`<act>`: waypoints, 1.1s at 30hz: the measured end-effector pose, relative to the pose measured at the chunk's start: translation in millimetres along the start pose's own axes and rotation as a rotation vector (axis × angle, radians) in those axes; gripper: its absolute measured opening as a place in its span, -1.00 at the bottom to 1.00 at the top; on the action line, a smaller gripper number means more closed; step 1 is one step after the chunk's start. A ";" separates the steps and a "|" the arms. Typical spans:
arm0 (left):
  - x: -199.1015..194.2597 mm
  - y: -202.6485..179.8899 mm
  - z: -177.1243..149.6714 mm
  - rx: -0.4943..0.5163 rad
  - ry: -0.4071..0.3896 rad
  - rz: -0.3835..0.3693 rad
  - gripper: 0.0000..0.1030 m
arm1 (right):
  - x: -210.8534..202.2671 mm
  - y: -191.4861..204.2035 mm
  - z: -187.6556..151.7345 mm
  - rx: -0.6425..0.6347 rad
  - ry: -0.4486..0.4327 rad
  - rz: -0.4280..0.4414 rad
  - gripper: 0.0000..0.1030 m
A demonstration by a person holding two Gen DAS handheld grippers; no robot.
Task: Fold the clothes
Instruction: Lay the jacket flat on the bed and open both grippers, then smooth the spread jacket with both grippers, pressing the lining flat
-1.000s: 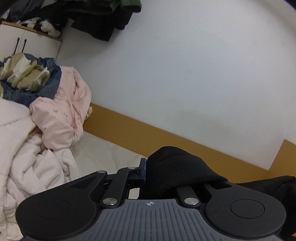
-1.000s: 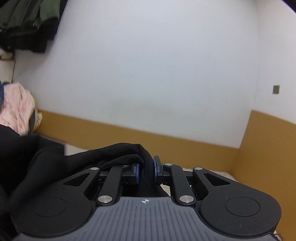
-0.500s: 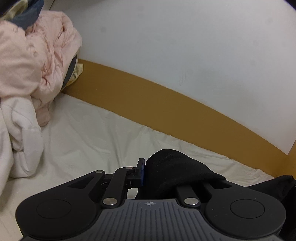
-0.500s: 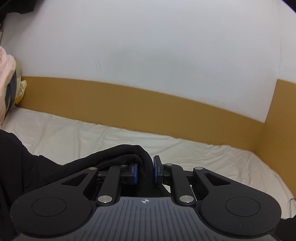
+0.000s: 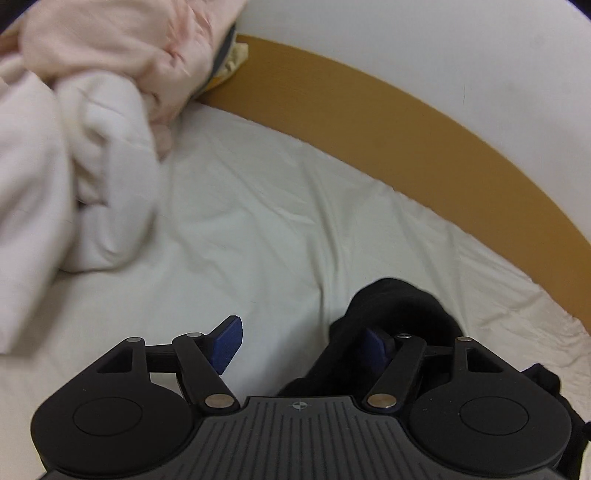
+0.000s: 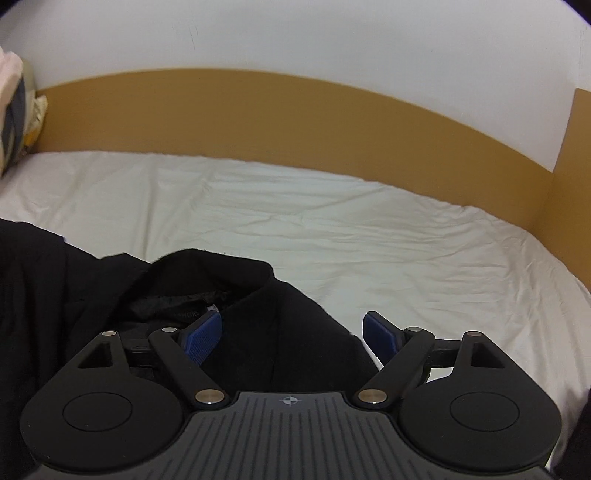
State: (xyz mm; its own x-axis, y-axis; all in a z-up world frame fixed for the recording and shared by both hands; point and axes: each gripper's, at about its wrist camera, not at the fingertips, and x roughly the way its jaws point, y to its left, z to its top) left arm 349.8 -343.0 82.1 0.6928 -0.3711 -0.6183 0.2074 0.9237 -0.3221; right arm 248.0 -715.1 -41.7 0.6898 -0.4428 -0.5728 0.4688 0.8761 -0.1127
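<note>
**Both grippers spread wide over the black garment on the bed**

We see the left gripper (image 5: 299, 341) with its jaws standing far apart; they have just been opening. Its left pad (image 5: 226, 343) is clear of everything, while a hump of the black garment (image 5: 397, 314) drapes over the right pad, so cloth touches that finger but is not pinched. From this gripper the hump sits at about one o'clock, and more black cloth trails off at four o'clock toward the frame edge.

The right gripper (image 6: 291, 336) also stands wide; its jaws have just been opening too. The black garment (image 6: 258, 314) lies between and under the pads, loose, with the right pad over bare sheet. The collar opening, with a small label inside, faces the camera near eleven o'clock. The cloth spreads from there toward nine o'clock, so its long run appears to lie across the view, left to right; we cannot tell its full outline.

The garment rests on the white bed sheet (image 6: 332, 221). Beyond, at twelve o'clock, runs a tan board (image 6: 295, 110) below a white wall (image 6: 295, 33). In the left view, a heap of white and pink clothes (image 5: 92, 110) fills ten o'clock.
</note>
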 end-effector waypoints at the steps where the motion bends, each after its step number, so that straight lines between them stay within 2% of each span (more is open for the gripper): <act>1: -18.6 6.8 1.4 0.017 -0.008 0.001 0.37 | -7.5 -20.1 2.3 0.013 -0.003 0.018 0.66; 3: -54.6 20.9 -2.1 0.075 -0.023 -0.010 0.57 | -41.8 -46.0 -15.4 0.019 -0.011 0.056 0.66; 5: -91.9 36.7 -18.0 0.161 -0.044 -0.014 0.58 | -76.8 -59.0 -39.6 0.030 -0.028 0.085 0.69; 8: -132.7 54.1 -60.3 0.276 -0.027 -0.022 0.54 | -119.9 -71.1 -87.4 0.077 -0.018 0.133 0.69; 10: -153.7 65.9 -92.7 0.294 -0.020 -0.052 0.44 | -145.3 -71.7 -120.7 0.093 -0.032 0.151 0.69; 14: -183.5 79.2 -143.9 0.268 -0.017 -0.068 0.45 | -184.4 -66.2 -184.0 0.122 -0.059 0.149 0.69; 20: -201.7 89.9 -195.2 0.332 0.013 0.029 0.44 | -236.4 -51.0 -252.1 0.104 -0.044 0.136 0.69; 21: -207.7 92.8 -201.8 0.324 0.017 0.006 0.43 | -242.9 -49.5 -260.1 0.107 -0.034 0.134 0.68; 23: -223.1 93.2 -216.3 0.315 0.012 -0.090 0.43 | -251.6 -53.5 -277.2 0.140 -0.012 0.145 0.68; 25: -236.9 78.0 -229.4 0.382 -0.009 -0.171 0.43 | -253.3 -56.6 -279.9 0.198 0.002 0.210 0.63; 27: -247.8 57.3 -240.9 0.461 -0.031 -0.251 0.44 | -249.7 -54.0 -277.8 0.221 0.026 0.240 0.49; 28: -250.5 48.4 -245.7 0.478 -0.014 -0.304 0.45 | -248.6 -47.1 -270.7 0.218 0.033 0.235 0.23; 29: -251.7 40.5 -250.6 0.486 0.003 -0.346 0.45 | -244.9 -42.4 -264.9 0.216 0.055 0.212 -0.23; 31: -246.2 30.8 -261.0 0.470 0.036 -0.367 0.45 | -237.6 -35.2 -252.5 0.248 0.104 0.167 -0.71; 33: -237.0 26.6 -271.8 0.475 0.075 -0.366 0.44 | -233.7 -41.1 -242.7 0.327 0.129 0.185 -0.87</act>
State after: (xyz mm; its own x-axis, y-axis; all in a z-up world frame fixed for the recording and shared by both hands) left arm 3.4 -256.2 25.2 0.4712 -0.6623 -0.5825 0.7207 0.6698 -0.1785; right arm -66.5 -601.4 -100.2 0.7141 -0.2373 -0.6586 0.5081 0.8229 0.2544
